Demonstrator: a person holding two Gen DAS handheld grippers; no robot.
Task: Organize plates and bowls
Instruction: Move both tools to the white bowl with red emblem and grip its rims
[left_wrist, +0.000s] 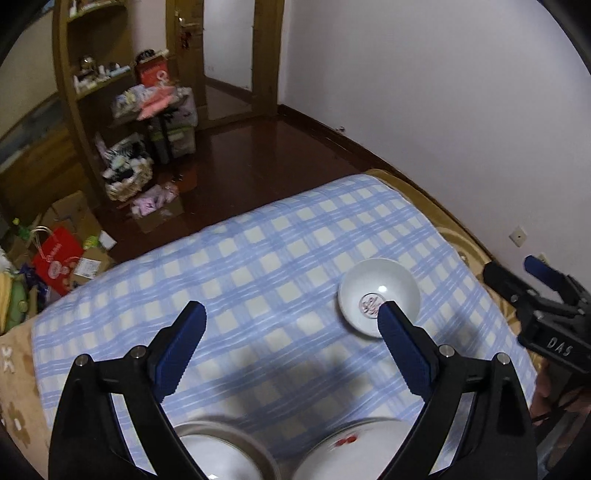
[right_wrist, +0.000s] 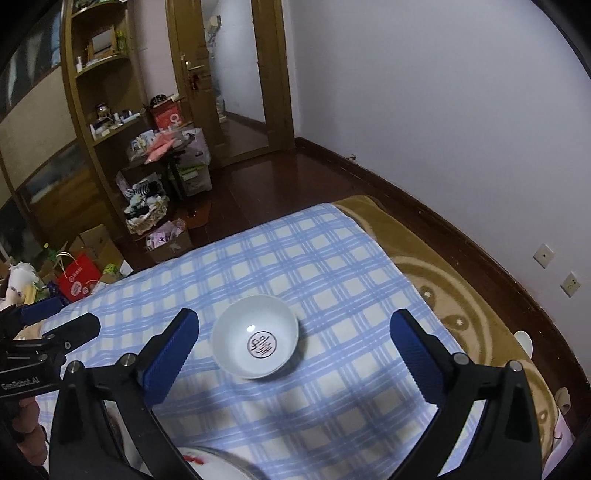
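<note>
Both grippers empty, jaws wide apart: left gripper (left_wrist: 291, 314), right gripper (right_wrist: 295, 325). White bowl (right_wrist: 255, 347) upright on checked cloth (right_wrist: 332, 258), ahead of right gripper. Likely next: approach and clamp bowl rim.

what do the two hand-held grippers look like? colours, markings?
Both match: black angular frames with silver screw heads and ribbed blue pads. The left hand-held gripper reads "GenRobot.AI" on its side in the right wrist view; the right hand-held gripper shows "DAS" in the left wrist view.
</note>
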